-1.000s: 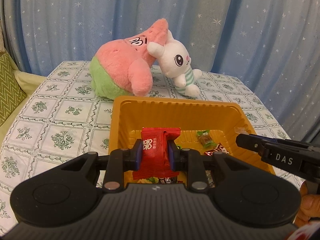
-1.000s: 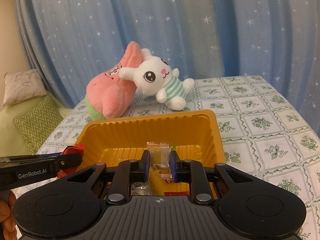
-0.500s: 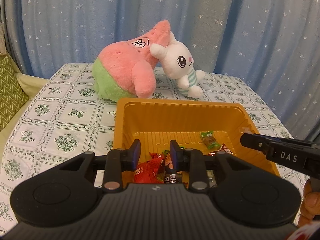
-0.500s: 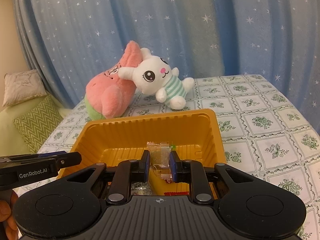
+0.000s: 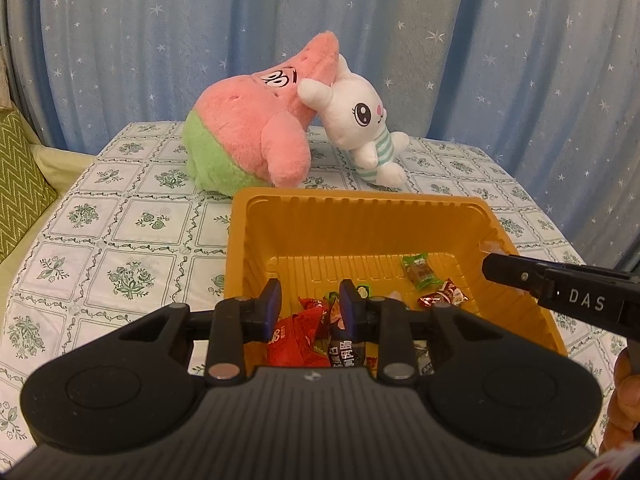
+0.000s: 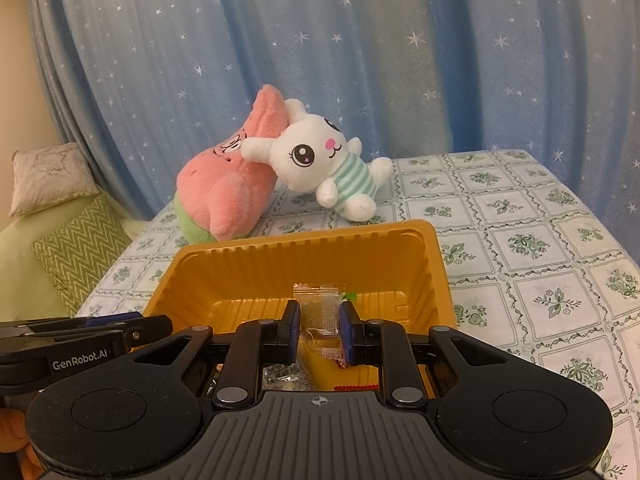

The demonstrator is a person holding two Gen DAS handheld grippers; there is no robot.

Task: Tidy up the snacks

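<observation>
So you've got the blue star-print curtain [image 6: 360, 60] filling the whole back, and in front of it the table with the green floral tablecloth [image 5: 132, 248]. On the far side of that the pink starfish plush [image 5: 256, 132] is slumped over with the white bunny plush [image 6: 316, 164] leaning right against it, touching. Off to the left there's a green zigzag cushion [image 6: 80, 248].

Nearer to you is the orange tray [image 5: 360, 224], sitting on the cloth just in front of the plushies. Your left gripper [image 5: 308, 300] hangs over the tray's near edge with the jaws spread apart and nothing between them. Right below it, inside the tray, lies the red snack packet [image 5: 296, 340] next to a dark wrapped snack [image 5: 344, 352].

Your right gripper [image 6: 319, 320] is over the tray's right side, jaws pinched in on a clear-wrapped snack [image 6: 320, 312] that sticks up between the pads.

Further back on the tray floor there's a small green candy [image 5: 418, 270] and a red foil candy [image 5: 444, 298] just beside it
</observation>
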